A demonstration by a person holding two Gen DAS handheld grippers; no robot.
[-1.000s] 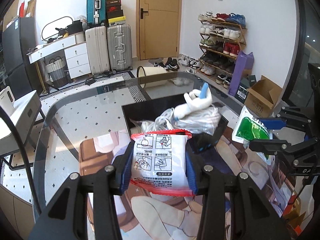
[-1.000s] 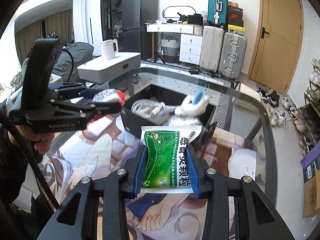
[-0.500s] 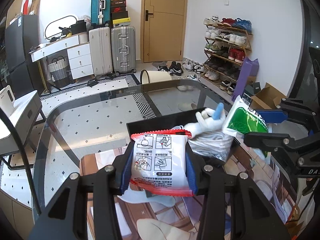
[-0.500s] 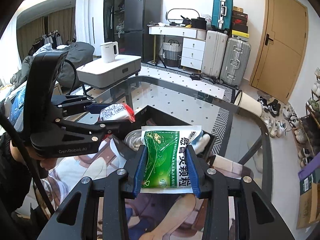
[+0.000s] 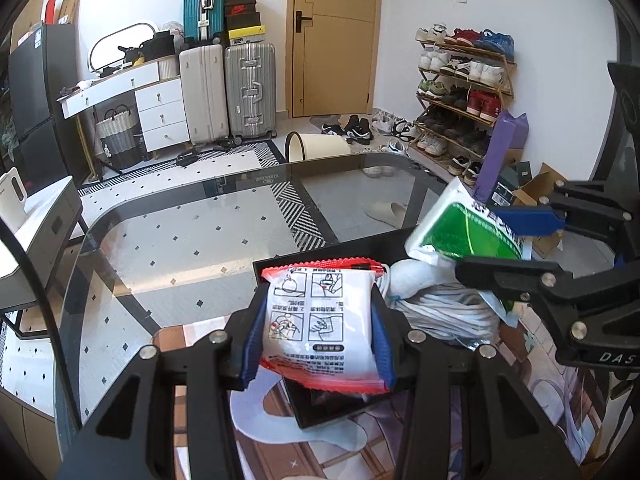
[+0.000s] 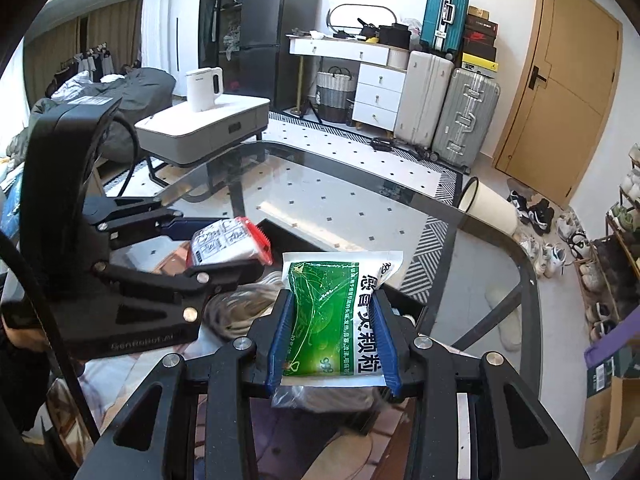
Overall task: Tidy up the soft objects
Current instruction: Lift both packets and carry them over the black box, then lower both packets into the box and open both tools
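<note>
Left wrist: left gripper (image 5: 318, 334) clenches red-edged packet (image 5: 322, 320), right gripper (image 6: 334, 340) green packet (image 6: 334, 316), above bin rim (image 5: 320, 254).

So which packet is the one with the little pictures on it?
Find the glass table and the black tray on it. Just above the tray, the left gripper pinches a white packet with red edges. Its four line-drawn instruction panels set it apart from the green packet beside it.
</note>
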